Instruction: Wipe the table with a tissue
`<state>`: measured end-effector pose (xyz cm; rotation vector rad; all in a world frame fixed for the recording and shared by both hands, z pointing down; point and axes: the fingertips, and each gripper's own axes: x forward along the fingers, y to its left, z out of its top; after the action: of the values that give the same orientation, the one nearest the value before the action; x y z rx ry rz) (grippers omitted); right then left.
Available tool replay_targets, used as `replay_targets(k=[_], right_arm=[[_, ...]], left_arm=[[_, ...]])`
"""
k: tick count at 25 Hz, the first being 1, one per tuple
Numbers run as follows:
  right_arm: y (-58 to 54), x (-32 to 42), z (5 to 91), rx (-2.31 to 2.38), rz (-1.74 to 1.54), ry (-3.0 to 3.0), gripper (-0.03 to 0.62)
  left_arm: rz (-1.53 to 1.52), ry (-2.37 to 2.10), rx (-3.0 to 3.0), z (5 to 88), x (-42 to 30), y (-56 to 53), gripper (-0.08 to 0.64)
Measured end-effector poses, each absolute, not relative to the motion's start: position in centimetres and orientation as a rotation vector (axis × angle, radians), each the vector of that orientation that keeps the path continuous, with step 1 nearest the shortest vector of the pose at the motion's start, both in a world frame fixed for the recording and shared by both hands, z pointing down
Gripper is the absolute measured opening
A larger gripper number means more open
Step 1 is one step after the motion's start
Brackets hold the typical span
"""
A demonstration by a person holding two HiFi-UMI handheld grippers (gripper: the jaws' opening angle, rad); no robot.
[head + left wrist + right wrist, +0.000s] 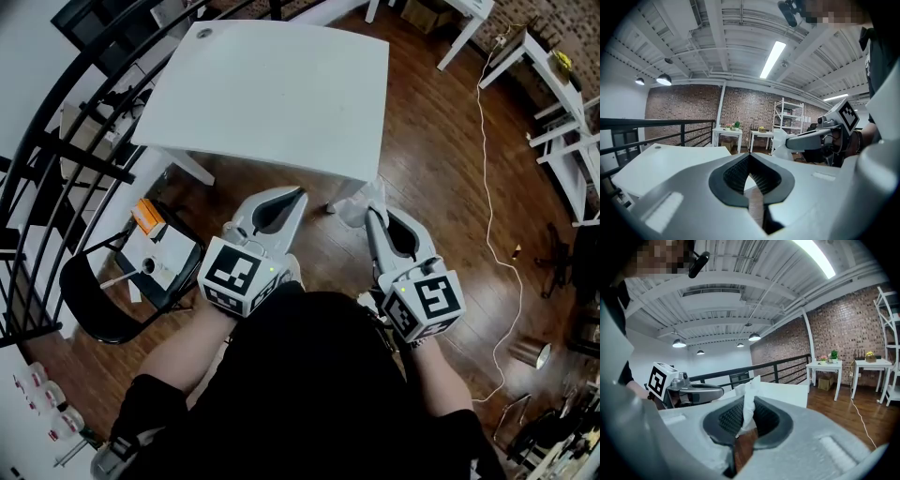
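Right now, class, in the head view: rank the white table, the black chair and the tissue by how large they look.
Largest: white table.
Next: black chair.
Smallest: tissue, pinched in the right gripper.
No close calls.

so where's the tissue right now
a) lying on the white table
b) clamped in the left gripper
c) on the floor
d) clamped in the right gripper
d: in the right gripper view the white tissue stands pinched between the jaws of the right gripper, while the left gripper has its jaws together on nothing.
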<state>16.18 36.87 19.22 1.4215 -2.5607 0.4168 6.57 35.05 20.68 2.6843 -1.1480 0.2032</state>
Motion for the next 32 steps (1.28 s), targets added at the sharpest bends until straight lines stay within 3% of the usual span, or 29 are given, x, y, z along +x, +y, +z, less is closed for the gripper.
replay_targets(k=[16,32], right_arm=[[29.3,13.4,18.9,1.388,0.395,-2.517,0.020],[22.0,16.8,22.5,1.242,0.480,-2.564,0.020]], left_arm=[[0.181,-1.156,2.639,21.3,3.3,28.9,0.012],[0.267,-1.267,2.544,23.7,6.7,22.8,0.012]])
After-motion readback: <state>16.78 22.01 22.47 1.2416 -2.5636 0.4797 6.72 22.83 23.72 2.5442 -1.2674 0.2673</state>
